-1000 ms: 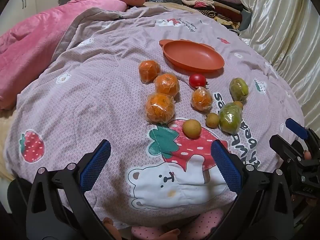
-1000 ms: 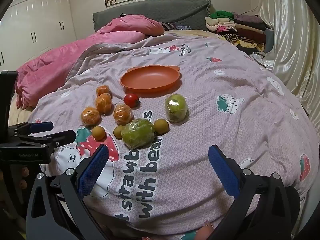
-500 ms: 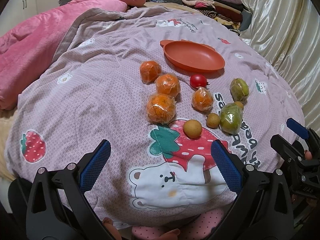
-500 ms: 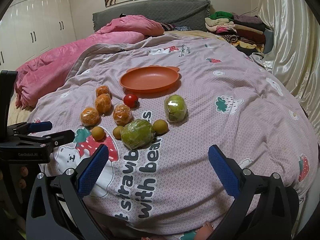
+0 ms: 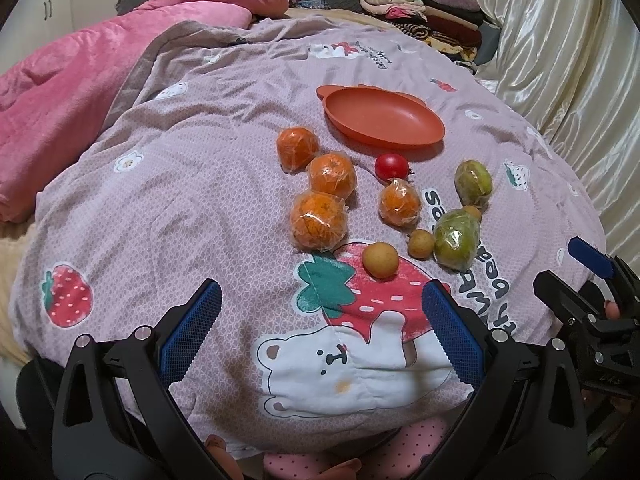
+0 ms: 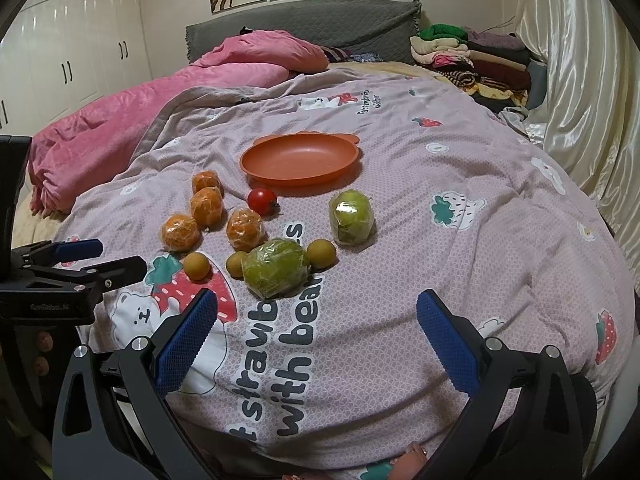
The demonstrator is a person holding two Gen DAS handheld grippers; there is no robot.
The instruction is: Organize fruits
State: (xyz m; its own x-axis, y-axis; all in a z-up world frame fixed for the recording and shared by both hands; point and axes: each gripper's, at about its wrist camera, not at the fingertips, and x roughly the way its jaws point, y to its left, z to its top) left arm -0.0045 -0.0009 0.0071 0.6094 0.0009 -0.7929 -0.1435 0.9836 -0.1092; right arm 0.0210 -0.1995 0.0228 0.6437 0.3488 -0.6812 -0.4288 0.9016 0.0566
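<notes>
Fruit sits loose in a cluster mid-quilt: four plastic-wrapped oranges on the left side, a red tomato just in front of the orange plate, two wrapped green fruits to the right, and three small yellow-brown fruits dotted between them. The plate lies bare, just beyond the tomato, nothing touching its rim. Left gripper hangs low at the near edge of the bed, blue pads spread wide, nothing between them, pointing at the nearest orange and the small round fruit on the strawberry print. Right gripper sits level beside it, fingers also wide apart and carrying nothing, aimed at the nearer green fruit. Each tool shows at the side of the other's view, well apart. There's clear quilt between both grippers and the fruit, and more bare quilt right of the plate. A pink blanket bounds the left, shiny drapes the right, folded clothes far back.
</notes>
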